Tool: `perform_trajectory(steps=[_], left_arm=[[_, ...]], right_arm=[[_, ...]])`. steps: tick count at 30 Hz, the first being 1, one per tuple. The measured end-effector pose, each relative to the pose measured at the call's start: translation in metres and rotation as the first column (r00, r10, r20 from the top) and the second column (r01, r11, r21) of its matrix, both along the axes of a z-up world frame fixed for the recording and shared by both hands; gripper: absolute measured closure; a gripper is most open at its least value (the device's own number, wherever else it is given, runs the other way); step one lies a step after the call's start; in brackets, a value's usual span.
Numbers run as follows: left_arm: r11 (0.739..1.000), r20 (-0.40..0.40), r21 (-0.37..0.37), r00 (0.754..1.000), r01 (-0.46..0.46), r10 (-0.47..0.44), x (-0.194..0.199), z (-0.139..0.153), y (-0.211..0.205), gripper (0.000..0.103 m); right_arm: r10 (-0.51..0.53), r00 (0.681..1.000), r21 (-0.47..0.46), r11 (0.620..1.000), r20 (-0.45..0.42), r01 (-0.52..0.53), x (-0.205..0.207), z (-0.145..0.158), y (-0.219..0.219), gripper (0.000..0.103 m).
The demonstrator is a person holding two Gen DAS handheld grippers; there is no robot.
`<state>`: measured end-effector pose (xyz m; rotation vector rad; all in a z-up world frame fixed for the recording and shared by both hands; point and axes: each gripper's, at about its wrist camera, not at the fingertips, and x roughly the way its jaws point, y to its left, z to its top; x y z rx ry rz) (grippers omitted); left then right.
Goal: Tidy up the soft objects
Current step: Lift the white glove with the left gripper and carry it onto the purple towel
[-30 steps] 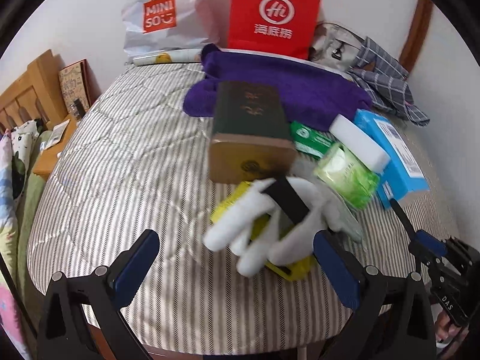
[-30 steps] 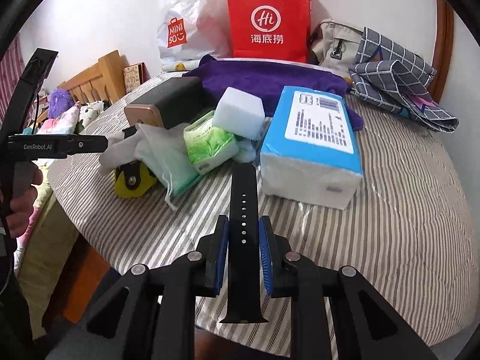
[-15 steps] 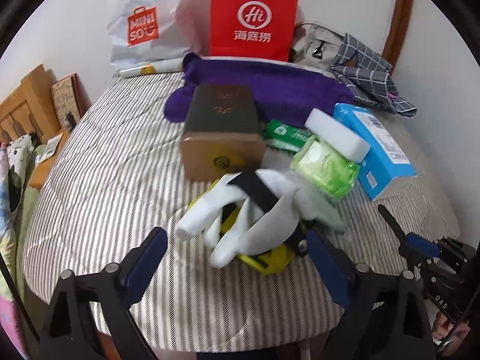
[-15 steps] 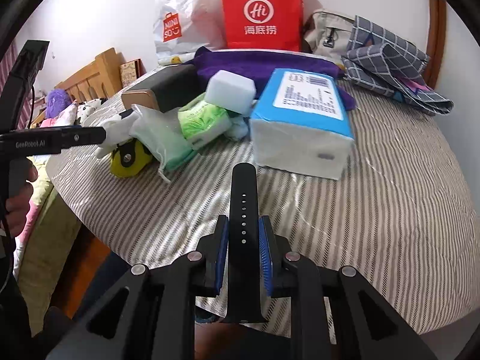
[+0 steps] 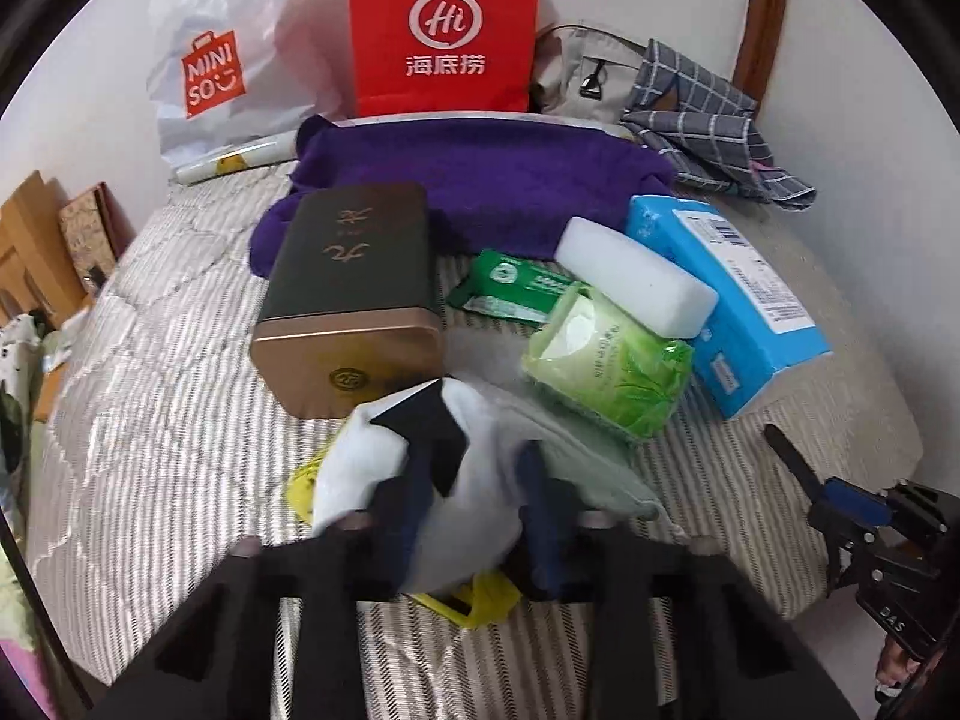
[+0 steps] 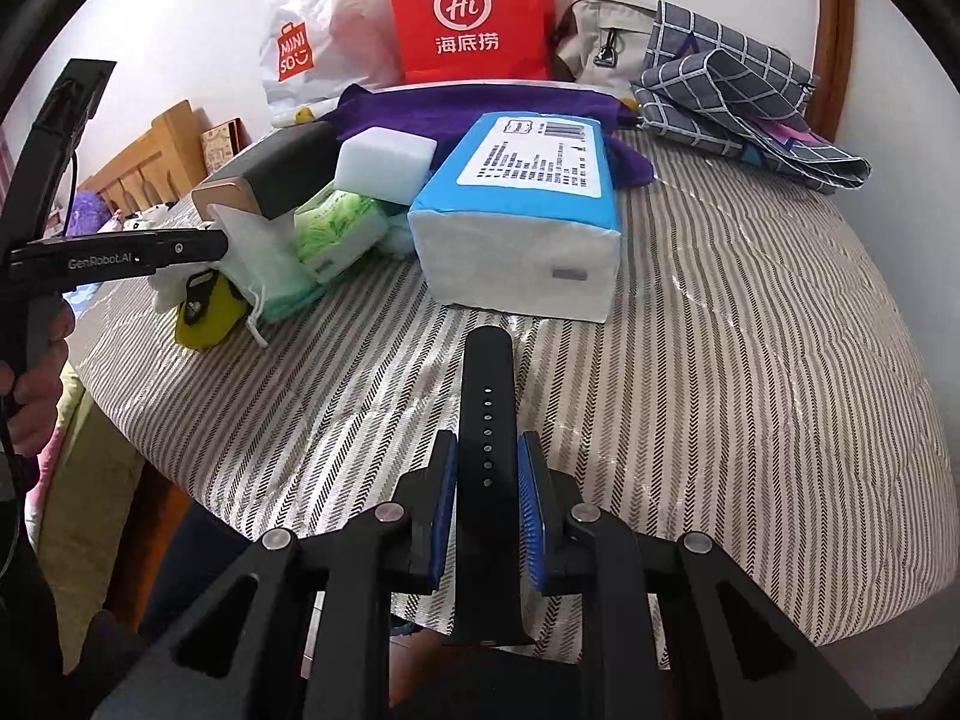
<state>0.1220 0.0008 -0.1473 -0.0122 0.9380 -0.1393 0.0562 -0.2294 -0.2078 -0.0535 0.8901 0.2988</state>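
Left gripper (image 5: 468, 510) at lower centre has just clamped onto the white glove (image 5: 420, 480); our right gripper (image 6: 487, 510) pinches the black watch strap (image 6: 487, 420), so we can lift now.

The left gripper (image 5: 471, 510) jaws have just closed on the white glove (image 5: 474, 516).

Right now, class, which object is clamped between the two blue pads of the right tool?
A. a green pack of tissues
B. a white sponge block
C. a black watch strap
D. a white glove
C: in the right wrist view the right tool has its blue pads pressed against both sides of a black watch strap with a row of holes.
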Motion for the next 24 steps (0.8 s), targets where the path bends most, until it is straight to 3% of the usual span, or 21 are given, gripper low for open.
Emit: perform_trajectory(steps=[2, 10, 16, 20, 24], left_arm=[[0.998, -0.003, -0.062, 1.000, 0.006, -0.007, 0.000, 0.003, 0.005, 0.093], [0.994, 0.034, -0.111, 0.999, 0.006, -0.002, -0.002, 0.028, 0.017, 0.095], [0.988, 0.076, -0.151, 0.997, -0.001, 0.013, 0.003, 0.051, 0.026, 0.096], [0.992, 0.082, -0.128, 0.997, -0.005, 0.016, 0.004, 0.056, 0.026, 0.097], [0.995, 0.026, -0.100, 1.000, 0.011, -0.008, 0.002, 0.040, 0.023, 0.094]], right_arm=[[-0.002, 1.000, 0.000, 1.000, -0.002, 0.002, 0.002, 0.001, -0.001, 0.083], [-0.014, 1.000, -0.001, 1.000, 0.000, 0.014, 0.006, 0.011, -0.002, 0.083], [-0.012, 0.999, 0.008, 1.000, 0.036, 0.011, 0.005, 0.035, -0.001, 0.083], [-0.002, 0.998, 0.013, 1.000, 0.059, 0.001, 0.005, 0.048, 0.000, 0.083], [-0.002, 0.998, 0.009, 1.000, 0.057, 0.001, 0.005, 0.047, 0.001, 0.083]])
